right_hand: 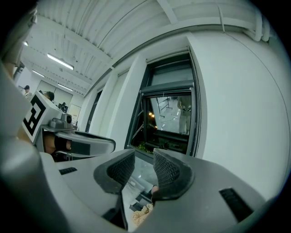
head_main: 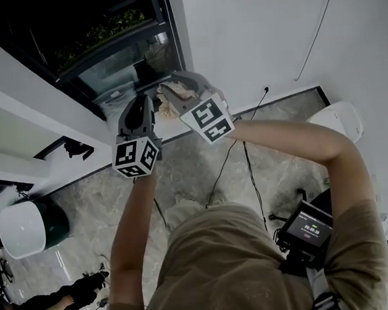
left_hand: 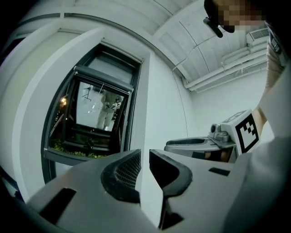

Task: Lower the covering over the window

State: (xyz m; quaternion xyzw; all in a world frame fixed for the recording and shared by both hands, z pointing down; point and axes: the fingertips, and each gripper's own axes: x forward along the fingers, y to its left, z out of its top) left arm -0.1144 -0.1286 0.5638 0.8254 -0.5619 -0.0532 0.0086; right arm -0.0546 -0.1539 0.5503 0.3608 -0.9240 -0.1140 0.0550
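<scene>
WINDOW STILL UNCOVERED: We hold both grippers up at the window (right_hand: 169, 116), its tall dark frame bare and the covering not yet lowered. The left gripper (left_hand: 144, 154) has its fingers a narrow slit apart, with only white wall showing between them, and the window lies off to their left. The right gripper (right_hand: 143, 155) has its fingers spread wider and empty. It looks straight up the pane, with the sill and a crumpled beige thing (right_hand: 141, 216) just below. A grey band (right_hand: 170, 75) across the top of the frame may be the covering, though we cannot be sure, and it sits well above both grippers. We judge the right gripper the better lined up, with the reach running upward along the window's long axis.
</scene>
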